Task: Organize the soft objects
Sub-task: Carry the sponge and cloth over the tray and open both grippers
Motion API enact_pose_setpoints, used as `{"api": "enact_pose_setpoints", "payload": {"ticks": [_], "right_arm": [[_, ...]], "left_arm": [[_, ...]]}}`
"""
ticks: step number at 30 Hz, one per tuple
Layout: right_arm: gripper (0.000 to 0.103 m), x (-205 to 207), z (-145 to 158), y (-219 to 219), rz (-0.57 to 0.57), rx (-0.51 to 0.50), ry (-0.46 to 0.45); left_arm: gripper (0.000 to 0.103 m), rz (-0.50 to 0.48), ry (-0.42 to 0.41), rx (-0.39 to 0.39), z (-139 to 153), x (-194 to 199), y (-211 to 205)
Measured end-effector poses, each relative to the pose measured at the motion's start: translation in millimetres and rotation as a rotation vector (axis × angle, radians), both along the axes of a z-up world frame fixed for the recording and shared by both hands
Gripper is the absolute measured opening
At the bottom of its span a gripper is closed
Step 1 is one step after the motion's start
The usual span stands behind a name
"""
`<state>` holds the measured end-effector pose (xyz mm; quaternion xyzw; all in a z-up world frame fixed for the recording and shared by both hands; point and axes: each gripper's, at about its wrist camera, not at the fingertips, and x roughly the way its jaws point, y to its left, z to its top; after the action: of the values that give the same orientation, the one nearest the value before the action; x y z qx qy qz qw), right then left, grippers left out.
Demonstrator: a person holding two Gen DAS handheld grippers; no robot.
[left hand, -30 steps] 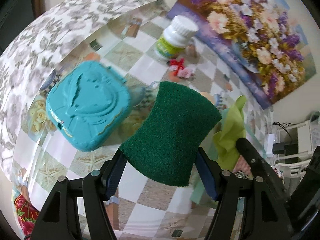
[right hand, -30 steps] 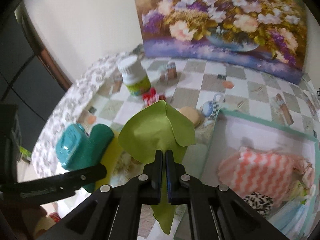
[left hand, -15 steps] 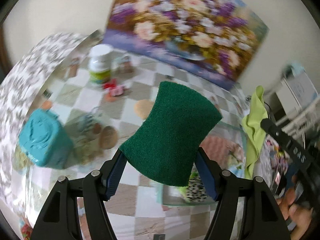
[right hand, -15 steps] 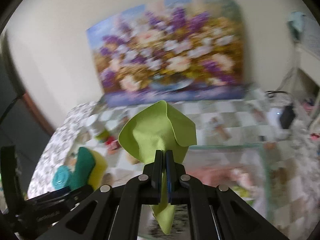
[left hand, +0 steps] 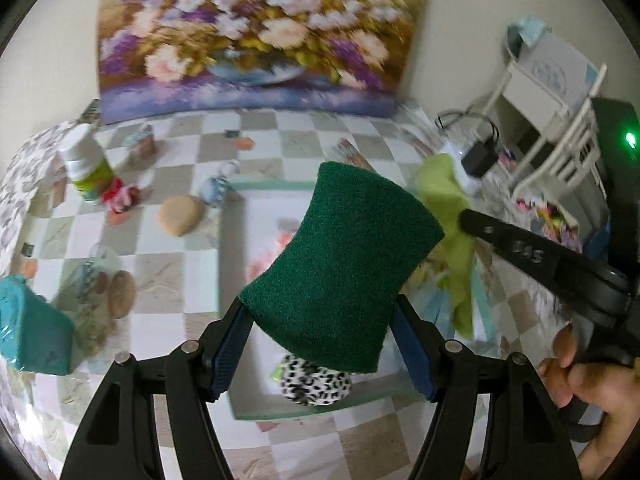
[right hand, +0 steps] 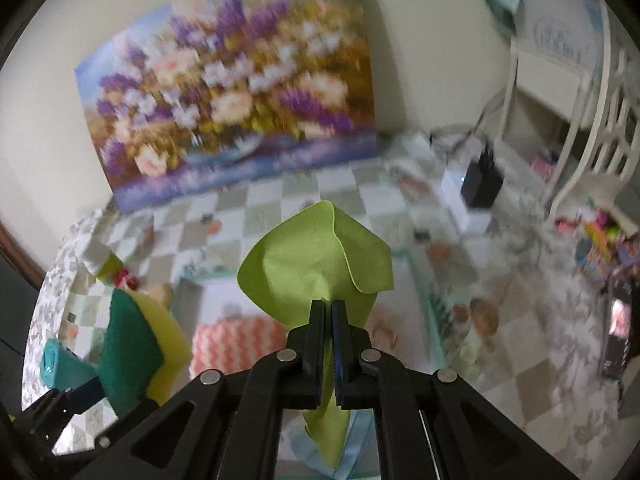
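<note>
Now your left gripper (left hand: 323, 334) is clamped across the narrow waist of the green sponge (left hand: 340, 264), jaws wide, the sponge's long axis running forward along the fingers. Your right gripper (right hand: 327, 322) is pinched fully closed on the lime cloth (right hand: 316, 262), which hangs limp above and below the jaws. The white tray (left hand: 234, 280) lies directly below and just ahead of the left gripper, already holding a spotted item (left hand: 316, 380) and a chevron cloth (right hand: 236, 340). In the right view it sits below and slightly left, so the sponge looks nearer to dropping.
</note>
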<state>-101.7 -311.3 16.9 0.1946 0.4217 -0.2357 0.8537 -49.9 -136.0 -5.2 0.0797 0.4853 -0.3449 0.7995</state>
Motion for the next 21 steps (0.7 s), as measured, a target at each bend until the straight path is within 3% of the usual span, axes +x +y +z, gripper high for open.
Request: {"api": "enact_pose_setpoints", "payload": {"ticks": [13, 21], "right_arm": [[0.005, 4, -66, -11, -0.021, 0.173, 0.151], [0.007, 3, -74, -15, -0.039, 0.221, 0.173]], "left_arm": [[0.072, -0.033, 0.078, 0.074, -33, -1, -20], [0.072, -0.016, 0.116, 0.081, -39, 3, -20]]}}
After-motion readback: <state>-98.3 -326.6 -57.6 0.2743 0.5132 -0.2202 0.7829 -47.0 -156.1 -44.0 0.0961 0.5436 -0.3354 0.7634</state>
